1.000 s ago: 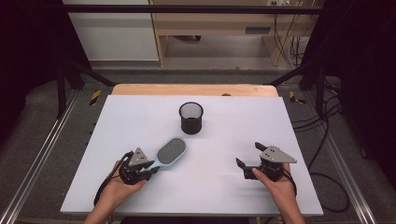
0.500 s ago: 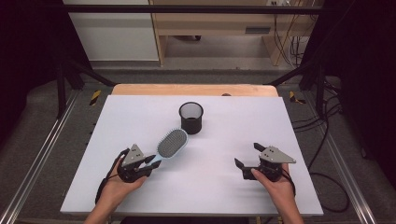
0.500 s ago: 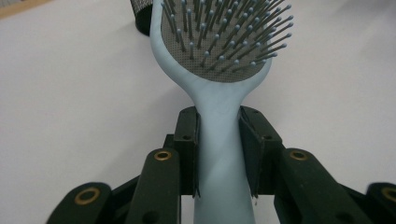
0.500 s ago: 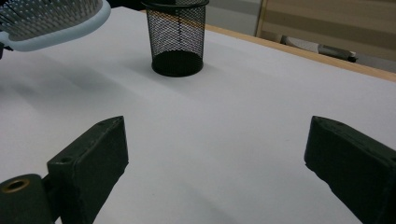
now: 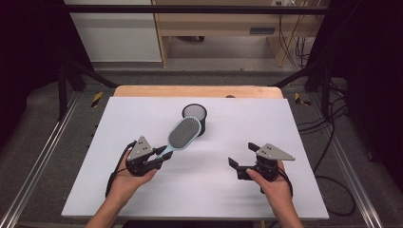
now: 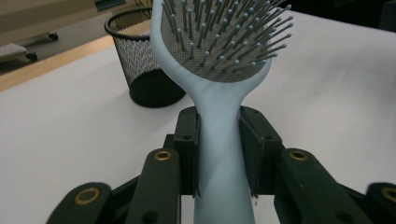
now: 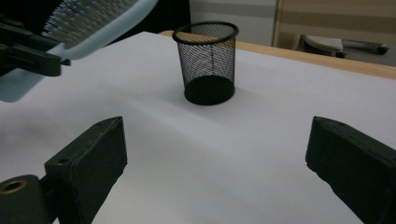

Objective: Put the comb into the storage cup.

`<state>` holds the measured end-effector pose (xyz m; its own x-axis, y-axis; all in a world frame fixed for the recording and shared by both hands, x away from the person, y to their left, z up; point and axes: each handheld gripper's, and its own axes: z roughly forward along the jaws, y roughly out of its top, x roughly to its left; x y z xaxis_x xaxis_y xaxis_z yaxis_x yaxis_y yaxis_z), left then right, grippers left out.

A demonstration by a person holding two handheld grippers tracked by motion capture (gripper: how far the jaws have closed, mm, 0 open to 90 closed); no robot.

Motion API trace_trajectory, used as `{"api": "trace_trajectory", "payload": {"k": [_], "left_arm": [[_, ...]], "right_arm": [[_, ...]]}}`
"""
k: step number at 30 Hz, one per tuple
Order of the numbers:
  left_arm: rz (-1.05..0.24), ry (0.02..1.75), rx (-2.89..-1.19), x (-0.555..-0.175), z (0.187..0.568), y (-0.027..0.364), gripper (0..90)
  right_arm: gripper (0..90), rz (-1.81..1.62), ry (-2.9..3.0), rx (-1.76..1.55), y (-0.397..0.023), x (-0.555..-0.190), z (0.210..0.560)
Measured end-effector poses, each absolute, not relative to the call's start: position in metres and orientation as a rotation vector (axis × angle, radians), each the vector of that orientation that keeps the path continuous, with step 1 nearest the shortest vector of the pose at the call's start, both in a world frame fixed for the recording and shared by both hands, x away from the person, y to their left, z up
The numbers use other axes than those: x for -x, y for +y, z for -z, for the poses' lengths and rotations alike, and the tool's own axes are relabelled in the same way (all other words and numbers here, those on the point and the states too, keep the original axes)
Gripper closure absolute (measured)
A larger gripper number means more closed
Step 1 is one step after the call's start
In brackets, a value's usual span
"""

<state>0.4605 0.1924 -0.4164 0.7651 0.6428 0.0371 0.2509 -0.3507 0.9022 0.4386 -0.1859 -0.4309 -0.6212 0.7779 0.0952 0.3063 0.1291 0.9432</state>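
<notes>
A pale blue hairbrush (image 5: 183, 134) sits just left of the frame's centre, raised off the white tabletop (image 5: 142, 114), bristles up, its head pointing toward the black mesh cup (image 5: 195, 115) above it. The left claw (image 5: 159, 159) pinches its handle. At lower right, the right claw (image 5: 234, 163) is spread wide with nothing between its jaws.
</notes>
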Motion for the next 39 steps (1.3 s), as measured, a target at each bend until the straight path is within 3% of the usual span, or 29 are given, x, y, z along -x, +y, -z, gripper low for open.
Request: {"api": "trace_trajectory", "payload": {"k": [12,28,39], "left_arm": [[-0.511,0.614,-1.875,-0.475,0.401,0.165,69.4],[-0.502,0.630,-1.865,-0.463,0.423,0.162,69.4],[-0.477,0.612,-1.883,-0.458,0.431,0.151,69.4]], "right_arm": [[5.2,-1.670,1.935,-1.038,-0.147,-0.468,0.389],[5.6,-1.751,2.013,-1.054,-0.123,-0.460,0.424],[5.3,-1.789,2.018,-1.068,-0.118,-0.459,0.427]]}}
